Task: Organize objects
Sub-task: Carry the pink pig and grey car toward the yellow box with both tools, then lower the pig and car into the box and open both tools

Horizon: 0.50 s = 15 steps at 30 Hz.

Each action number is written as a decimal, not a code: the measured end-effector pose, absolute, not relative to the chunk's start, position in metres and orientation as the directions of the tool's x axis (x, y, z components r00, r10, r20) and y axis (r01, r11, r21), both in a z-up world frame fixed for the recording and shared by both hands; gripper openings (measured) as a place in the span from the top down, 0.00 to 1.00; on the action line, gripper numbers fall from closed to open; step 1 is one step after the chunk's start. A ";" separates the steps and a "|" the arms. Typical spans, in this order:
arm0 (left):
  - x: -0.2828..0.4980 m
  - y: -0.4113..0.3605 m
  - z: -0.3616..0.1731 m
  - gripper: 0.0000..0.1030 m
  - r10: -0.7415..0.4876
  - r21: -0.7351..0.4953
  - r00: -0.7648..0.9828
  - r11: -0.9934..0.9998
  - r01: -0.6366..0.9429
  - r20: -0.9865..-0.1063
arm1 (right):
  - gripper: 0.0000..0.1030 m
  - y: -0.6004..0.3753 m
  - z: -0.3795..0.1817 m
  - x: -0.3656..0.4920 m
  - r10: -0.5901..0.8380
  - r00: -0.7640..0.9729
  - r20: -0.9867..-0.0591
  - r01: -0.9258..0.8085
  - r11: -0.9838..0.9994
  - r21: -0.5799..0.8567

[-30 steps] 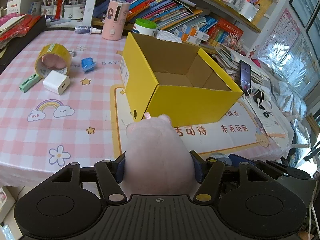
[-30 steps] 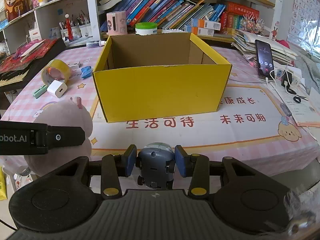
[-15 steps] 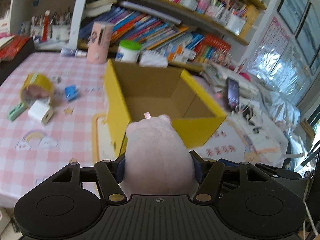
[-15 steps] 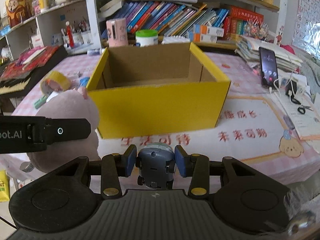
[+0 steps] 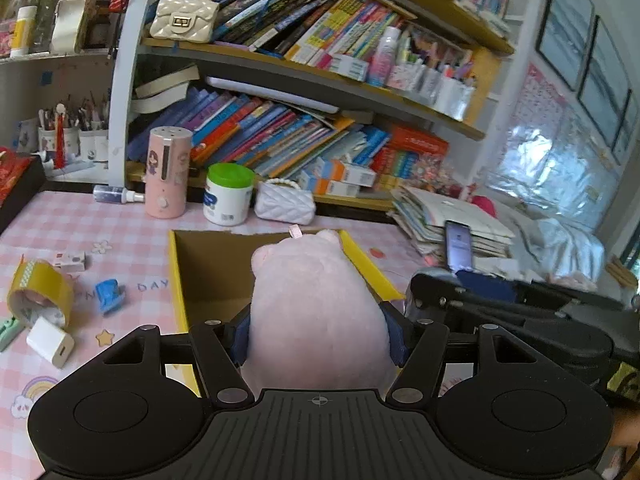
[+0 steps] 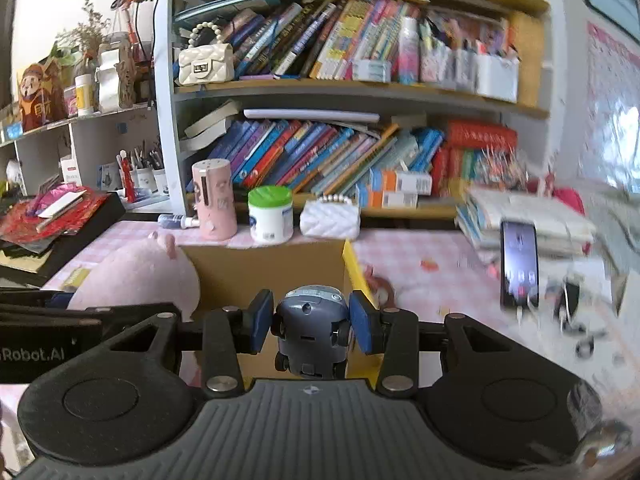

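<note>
My left gripper (image 5: 318, 334) is clamped on a round pink plush pig toy (image 5: 316, 312), blue pads pressed into its sides; the plush hangs over the open yellow cardboard box (image 5: 178, 280) at the box's near edge and blocks most of my view into it. My right gripper (image 6: 311, 322) is closed narrow on a small grey-blue toy robot with little black wheels (image 6: 310, 324), pads tight on both flanks, held above the box's near-right corner. From the right wrist view the plush and the left gripper's black body sit just beside me on the left.

What I can see of the box interior is bare brown cardboard; the rest is hidden behind the plush and the robot toy.

On the pink checked tablecloth (image 5: 80, 224), left of the box: a roll of yellow-brown packing tape (image 5: 40, 292), a white square charger plug (image 5: 50, 342), a small blue clip-like item (image 5: 108, 294), a mint-green piece at the table's left edge (image 5: 6, 332).

Behind the box along the table's back edge: a pink cylindrical dispenser (image 5: 166, 172), a white tub with green lid (image 5: 228, 194), a white quilted mini handbag with pearl handle (image 5: 284, 202), a small spray bottle lying flat (image 5: 116, 194).

Right side: a black smartphone (image 5: 458, 246) propped against a stack of papers (image 5: 440, 216). Crowded bookshelf (image 5: 280, 128) behind everything.
</note>
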<state>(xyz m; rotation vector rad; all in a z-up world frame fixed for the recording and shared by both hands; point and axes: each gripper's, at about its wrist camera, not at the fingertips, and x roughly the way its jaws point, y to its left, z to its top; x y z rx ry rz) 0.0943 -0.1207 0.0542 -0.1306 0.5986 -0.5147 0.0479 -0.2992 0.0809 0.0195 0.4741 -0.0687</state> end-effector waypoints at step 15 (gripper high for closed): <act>0.145 -0.154 -0.001 0.39 -0.275 -0.088 0.701 0.953 0.291 -0.659 | 0.62 -0.313 -0.007 0.178 0.070 0.721 -0.690 -0.237 0.960 -0.151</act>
